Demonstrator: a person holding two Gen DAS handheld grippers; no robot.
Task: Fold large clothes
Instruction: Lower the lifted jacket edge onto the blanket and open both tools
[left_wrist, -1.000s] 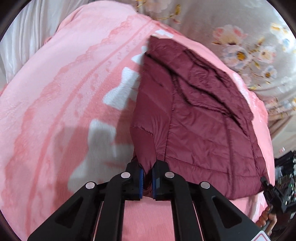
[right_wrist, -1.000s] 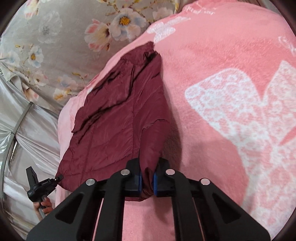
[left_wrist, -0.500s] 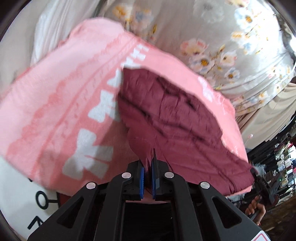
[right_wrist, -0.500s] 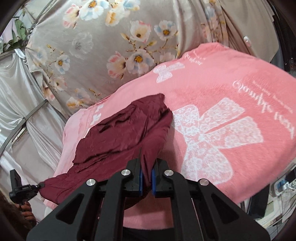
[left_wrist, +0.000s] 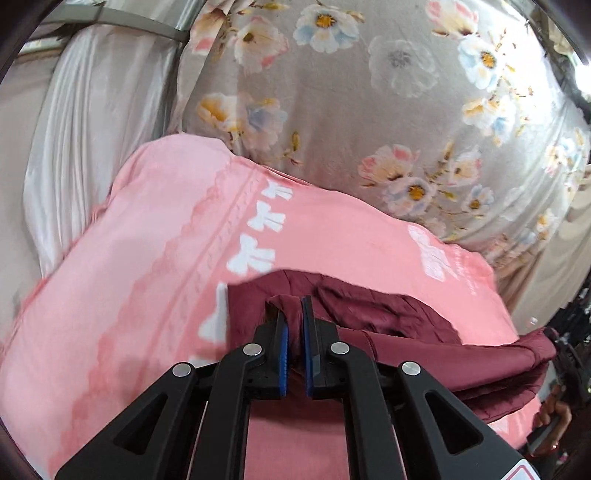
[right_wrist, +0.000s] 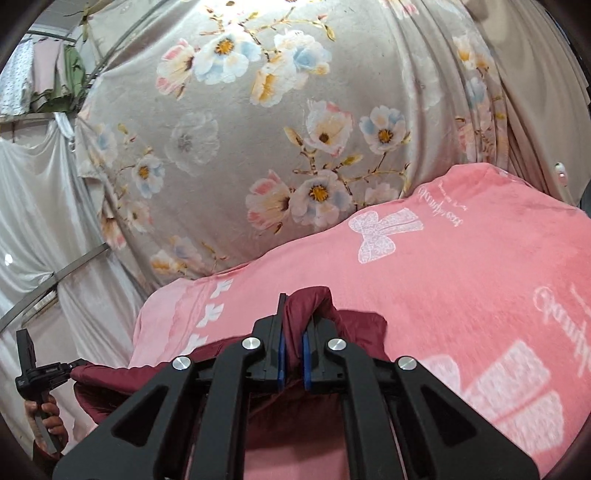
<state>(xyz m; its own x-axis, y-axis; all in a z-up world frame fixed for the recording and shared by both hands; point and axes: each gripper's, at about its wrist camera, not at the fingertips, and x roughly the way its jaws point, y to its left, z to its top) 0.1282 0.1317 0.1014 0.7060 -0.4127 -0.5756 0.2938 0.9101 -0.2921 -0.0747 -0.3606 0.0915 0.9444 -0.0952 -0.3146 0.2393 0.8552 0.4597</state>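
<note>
Both grippers had gone up since the earlier pictures, and they had pulled the near edge of the dark red puffy jacket (left_wrist: 388, 317) up off the soft pink blanket with white bows (left_wrist: 155, 258). A second before, the jacket lay flat and spread out on the blanket, and most of it could be seen. Now it was bunched up and hung between the two grippers, and much less of it showed. The left gripper (left_wrist: 294, 321) had its black jaws squeezed almost together, with a fold of the red cloth pinched between the blue pads (left_wrist: 283, 354). The right gripper (right_wrist: 294, 332) was nearly closed too, and a lump of the jacket (right_wrist: 306, 306) stuck up between its fingers. In the right wrist view the left gripper (right_wrist: 70, 367) could be seen far off to the side, gripping the other corner of the jacket, with a hand (right_wrist: 50, 417) around its handle. The far part of the jacket was resting on the blanket (right_wrist: 461, 280). More of the grey flowered cloth (left_wrist: 369, 110) behind the bed showed than before, because both cameras now looked less downward. The shiny white curtain (left_wrist: 74, 147) at the side also showed more.
</note>
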